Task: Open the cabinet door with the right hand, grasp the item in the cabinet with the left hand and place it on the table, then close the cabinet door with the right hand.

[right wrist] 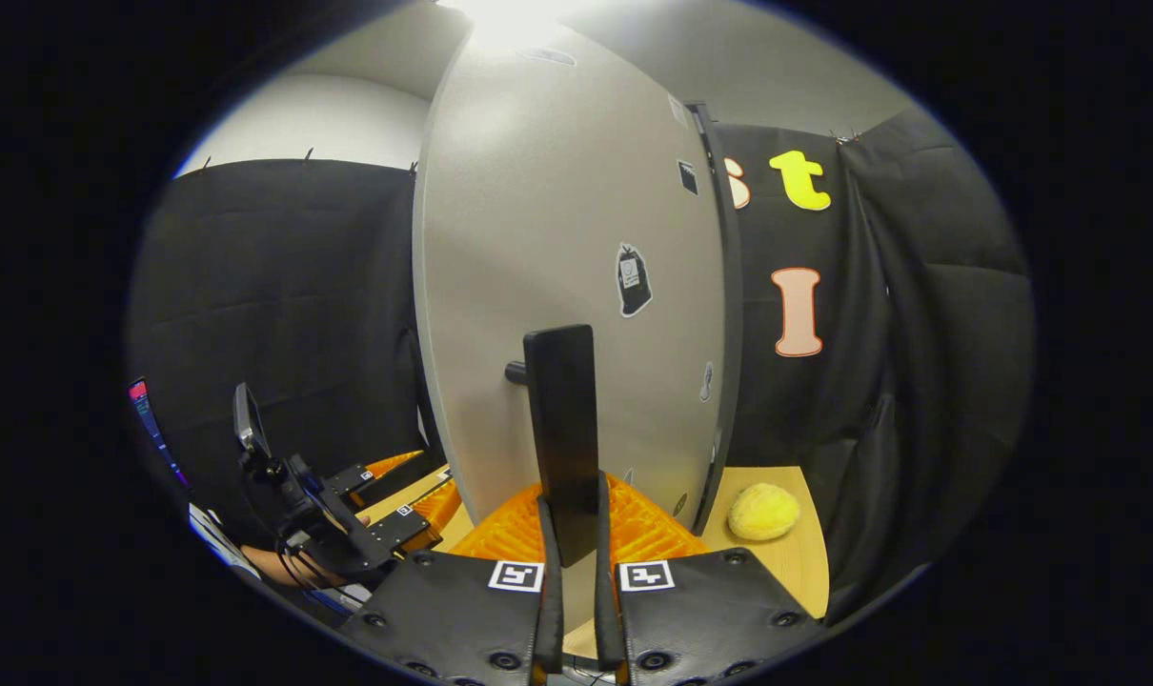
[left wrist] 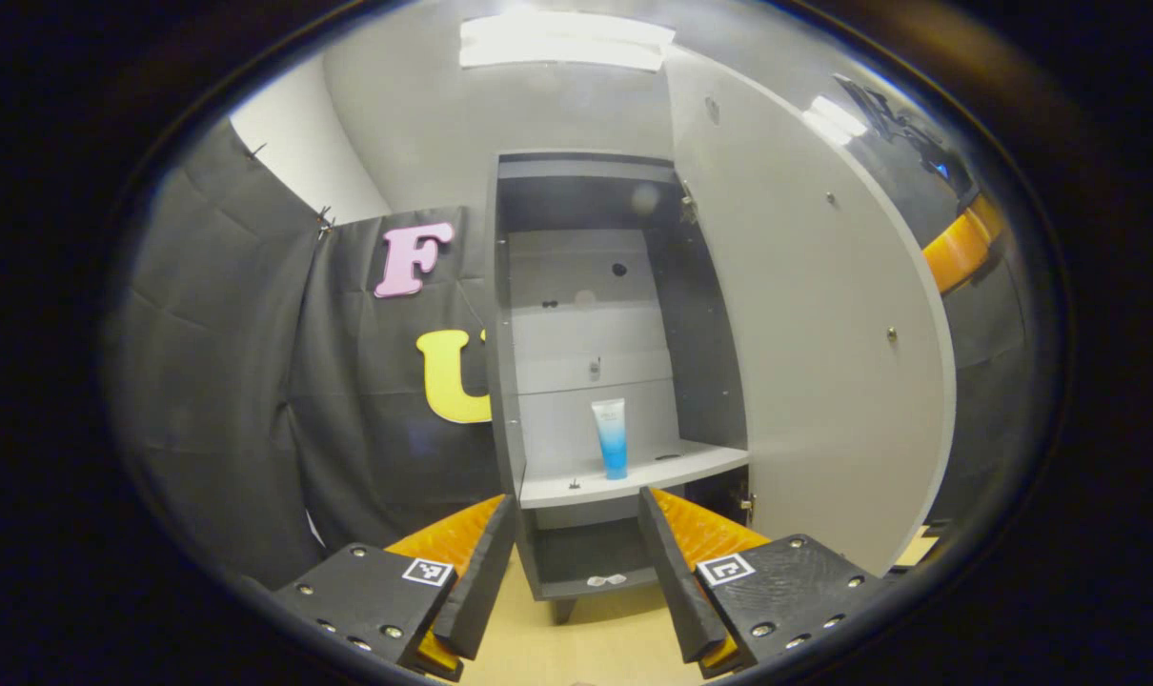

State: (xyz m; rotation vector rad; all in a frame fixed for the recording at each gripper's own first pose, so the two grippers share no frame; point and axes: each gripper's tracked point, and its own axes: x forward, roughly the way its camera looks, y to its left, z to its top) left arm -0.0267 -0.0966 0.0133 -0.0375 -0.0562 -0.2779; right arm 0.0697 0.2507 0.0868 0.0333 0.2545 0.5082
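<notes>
Tube (left wrist: 611, 437) stands upright on the open cabinet (left wrist: 624, 314) shelf, cap down, long axis vertical. Left gripper (left wrist: 576, 557) hangs wide open and empty before it. Right gripper (right wrist: 570, 553) pinches the door handle (right wrist: 562, 438), door (right wrist: 557, 267) swung open.

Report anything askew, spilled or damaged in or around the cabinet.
Nothing stands out. The tube stands upright on the cabinet shelf, the door hangs open, and the right tool grips its handle. The left tool is open before the cabinet.
</notes>
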